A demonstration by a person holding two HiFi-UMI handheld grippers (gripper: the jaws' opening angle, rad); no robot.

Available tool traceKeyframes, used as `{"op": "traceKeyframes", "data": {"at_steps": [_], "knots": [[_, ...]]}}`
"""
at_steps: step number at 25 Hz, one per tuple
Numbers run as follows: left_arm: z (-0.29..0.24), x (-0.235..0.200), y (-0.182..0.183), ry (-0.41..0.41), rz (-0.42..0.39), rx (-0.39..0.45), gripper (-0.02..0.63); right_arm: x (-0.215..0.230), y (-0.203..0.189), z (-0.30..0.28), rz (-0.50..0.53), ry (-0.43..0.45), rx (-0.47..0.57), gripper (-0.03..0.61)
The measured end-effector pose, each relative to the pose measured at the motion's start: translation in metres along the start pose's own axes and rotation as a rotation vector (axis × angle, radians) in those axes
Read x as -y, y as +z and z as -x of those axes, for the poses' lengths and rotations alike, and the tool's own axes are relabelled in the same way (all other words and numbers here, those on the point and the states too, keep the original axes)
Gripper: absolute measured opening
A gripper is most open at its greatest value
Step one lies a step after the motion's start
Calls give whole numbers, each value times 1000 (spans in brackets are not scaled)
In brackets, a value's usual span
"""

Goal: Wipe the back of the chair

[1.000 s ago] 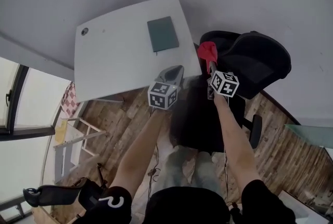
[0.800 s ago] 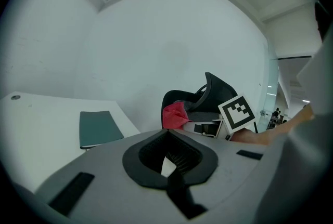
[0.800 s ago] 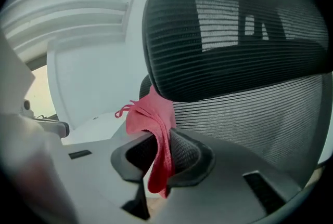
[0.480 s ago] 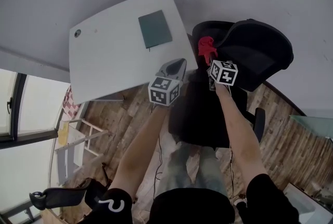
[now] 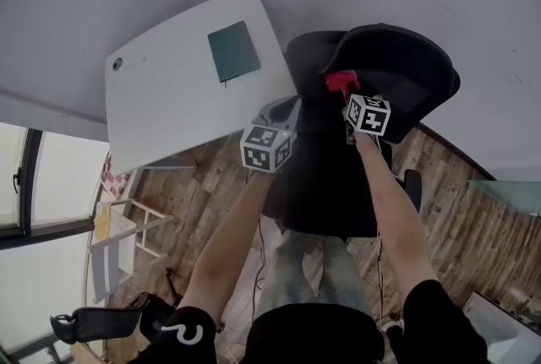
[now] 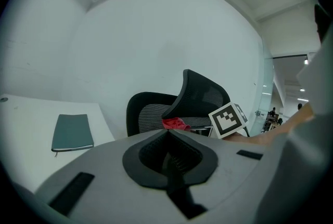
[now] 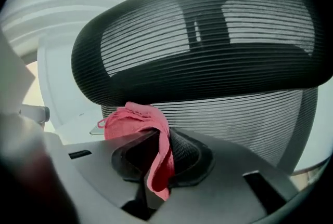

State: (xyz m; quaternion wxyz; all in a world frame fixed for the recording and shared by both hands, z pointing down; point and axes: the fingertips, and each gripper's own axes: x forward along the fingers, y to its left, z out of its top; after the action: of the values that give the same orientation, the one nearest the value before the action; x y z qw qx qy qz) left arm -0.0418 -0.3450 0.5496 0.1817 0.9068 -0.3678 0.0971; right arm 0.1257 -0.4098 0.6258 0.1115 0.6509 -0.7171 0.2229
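Right tongs (image 7: 156, 158) grip red cloth (image 7: 135, 120), arm (image 5: 385, 202) stretched to the chair back (image 7: 208, 46).
Left tongs (image 6: 169, 151) closed, empty, beside its black mesh.

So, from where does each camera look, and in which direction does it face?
Head view: on the person's head, facing steeply down at the table, chair and both forearms.
Left gripper view: on the left claw, facing along its shut jaws toward the chair; the right forearm shows at right.
Right gripper view: on the right claw, facing the chair's mesh back closely, red cloth clamped; no body clearly shows.
Shared: head and left gripper views both show the notebook and red cloth.
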Motion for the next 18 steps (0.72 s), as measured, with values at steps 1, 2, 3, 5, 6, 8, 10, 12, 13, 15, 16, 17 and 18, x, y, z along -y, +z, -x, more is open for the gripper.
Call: {"op": "traceKeyframes", "data": {"at_steps": [1, 2, 3, 5, 6, 8, 10, 12, 13, 15, 16, 17, 18], "knots": [[-2, 5, 0, -2, -1, 0, 25, 8, 2, 4, 0, -9, 3, 77], [-5, 11, 1, -4, -2, 1, 25, 16, 3, 8, -5, -21, 7, 75], [-7, 17, 2, -7, -4, 2, 25, 25, 4, 12, -14, -33, 9, 75], [-12, 29, 4, -15, -8, 3, 25, 45, 3, 21, -39, -59, 10, 75], [-14, 36, 5, -20, -12, 3, 25, 55, 2, 26, -49, -73, 9, 75], [-20, 50, 7, -29, -19, 4, 25, 77, 1, 36, -66, -101, 9, 75], [-25, 63, 8, -35, -21, 5, 25, 99, 0, 46, -87, -125, 14, 74], [-30, 75, 8, -40, -24, 4, 25, 118, -1, 55, -108, -143, 17, 75], [-32, 81, 7, -44, -28, 3, 25, 127, -1, 59, -115, -152, 19, 75], [-37, 92, 6, -50, -34, -3, 25, 143, -2, 67, -122, -167, 20, 75], [-40, 98, 5, -52, -36, -7, 25, 151, -2, 71, -124, -173, 20, 75], [-42, 104, 4, -54, -38, -12, 25, 159, -2, 76, -127, -180, 21, 75], [-45, 109, 3, -56, -41, -16, 25, 167, -3, 80, -132, -187, 22, 75]]}}
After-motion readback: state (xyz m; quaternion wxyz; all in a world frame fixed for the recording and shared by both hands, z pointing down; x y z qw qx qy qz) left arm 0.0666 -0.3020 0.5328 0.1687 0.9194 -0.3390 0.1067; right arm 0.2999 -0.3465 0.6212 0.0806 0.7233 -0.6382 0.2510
